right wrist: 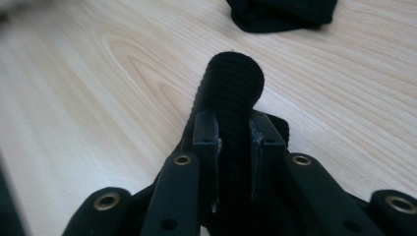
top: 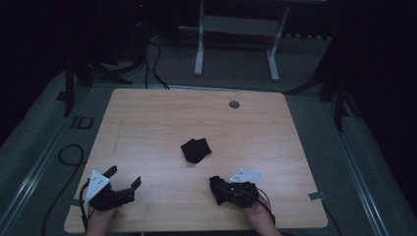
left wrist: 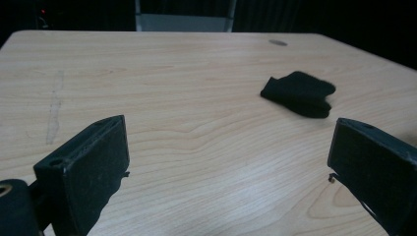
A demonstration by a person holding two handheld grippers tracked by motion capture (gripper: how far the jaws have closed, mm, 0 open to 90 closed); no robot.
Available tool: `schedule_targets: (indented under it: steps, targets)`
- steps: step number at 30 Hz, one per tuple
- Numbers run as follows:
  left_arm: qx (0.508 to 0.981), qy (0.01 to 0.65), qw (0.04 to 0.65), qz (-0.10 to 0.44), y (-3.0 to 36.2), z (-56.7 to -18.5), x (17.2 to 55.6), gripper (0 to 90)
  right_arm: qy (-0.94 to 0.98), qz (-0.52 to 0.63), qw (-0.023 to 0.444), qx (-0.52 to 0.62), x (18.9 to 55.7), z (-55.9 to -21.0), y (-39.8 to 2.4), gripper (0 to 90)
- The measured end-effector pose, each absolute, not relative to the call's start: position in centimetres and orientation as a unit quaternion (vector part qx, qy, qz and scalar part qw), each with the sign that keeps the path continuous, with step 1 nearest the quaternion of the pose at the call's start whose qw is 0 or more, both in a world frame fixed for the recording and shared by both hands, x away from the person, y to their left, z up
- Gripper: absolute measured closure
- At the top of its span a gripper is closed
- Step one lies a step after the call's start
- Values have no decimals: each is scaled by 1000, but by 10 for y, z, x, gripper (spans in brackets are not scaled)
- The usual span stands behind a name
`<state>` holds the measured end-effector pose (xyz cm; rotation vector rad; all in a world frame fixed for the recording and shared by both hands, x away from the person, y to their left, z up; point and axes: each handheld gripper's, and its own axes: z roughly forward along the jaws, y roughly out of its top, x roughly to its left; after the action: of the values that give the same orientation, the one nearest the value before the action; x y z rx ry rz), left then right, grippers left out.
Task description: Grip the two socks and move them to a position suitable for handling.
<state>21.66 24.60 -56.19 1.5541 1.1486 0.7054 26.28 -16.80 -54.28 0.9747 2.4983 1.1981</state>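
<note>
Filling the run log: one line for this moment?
left gripper: open, empty | right gripper: shut on black sock | second sock: mid-table

two black socks [top: 195, 150], one table [top: 147, 123]

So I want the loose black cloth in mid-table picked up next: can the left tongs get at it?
Probably yes: the left tongs stand open and empty, with bare table between them and the folded black cloth.
</note>
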Motion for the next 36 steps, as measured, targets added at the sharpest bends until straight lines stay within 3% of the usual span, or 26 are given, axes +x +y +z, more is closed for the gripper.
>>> schedule_targets:
  steps: [9, 13, 16, 20, 21, 23, 29, 32, 33, 36]
  targets:
    - [659, 476, 532, 236, 232, -564, 219, 25, 844, 382, 130, 353, 271, -563, -163, 711]
    - [678, 463, 530, 211, 216, -564, 220, 26, 844, 384, 117, 356, 271, -560, -162, 523]
    - [702, 446, 520, 196, 202, -564, 221, 45, 833, 405, 121, 356, 268, -545, -168, 452]
    - [736, 425, 499, 171, 181, -562, 223, 89, 812, 428, 159, 363, 270, -518, -186, 450]
    - [738, 419, 504, 159, 178, -561, 223, 151, 806, 430, 164, 371, 273, -513, -193, 453]
    - [750, 405, 509, 119, 167, -561, 225, 162, 801, 431, 159, 384, 277, -511, -201, 475]
    - [799, 352, 485, 45, 120, -563, 234, 344, 822, 402, 132, 381, 278, -528, -202, 492]
    - [805, 347, 479, 42, 114, -564, 235, 356, 834, 387, 127, 373, 278, -536, -198, 501]
    - [823, 331, 461, 34, 95, -565, 244, 421, 841, 376, 117, 371, 281, -544, -195, 512]
    - [833, 322, 449, 28, 84, -567, 252, 459, 847, 364, 110, 371, 285, -550, -193, 524]
